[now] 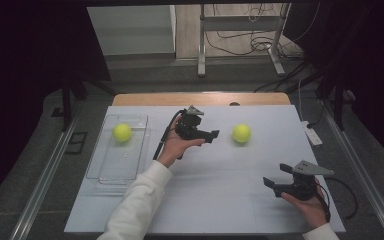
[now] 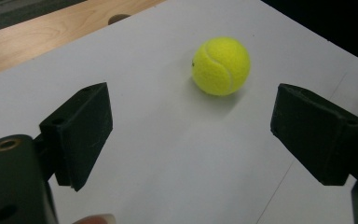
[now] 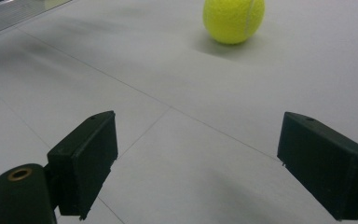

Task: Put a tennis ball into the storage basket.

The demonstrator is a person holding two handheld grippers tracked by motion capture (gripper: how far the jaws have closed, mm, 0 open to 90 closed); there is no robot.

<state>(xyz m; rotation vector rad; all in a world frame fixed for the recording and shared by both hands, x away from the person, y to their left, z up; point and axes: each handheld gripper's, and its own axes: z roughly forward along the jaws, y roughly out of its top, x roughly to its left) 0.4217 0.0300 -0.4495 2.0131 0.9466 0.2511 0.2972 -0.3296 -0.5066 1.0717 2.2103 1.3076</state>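
A yellow tennis ball (image 1: 241, 133) lies on the white table sheet (image 1: 220, 200), right of centre. My left gripper (image 1: 214, 135) is held just left of it, jaws pointing at the ball, open and empty. In the left gripper view the ball (image 2: 221, 66) sits a short way beyond the two black jaws. A second tennis ball (image 1: 122, 132) rests in a clear plastic tray (image 1: 105, 170) at the left. My right gripper (image 1: 276, 176) hovers open near the front right of the table; in its view the ball (image 3: 233, 19) lies far ahead.
The wooden table edge (image 1: 195, 99) runs along the back, with a hole (image 2: 116, 19) in it. A white remote-like object (image 1: 312, 134) lies past the sheet's right edge. Metal stand legs and cables occupy the floor behind.
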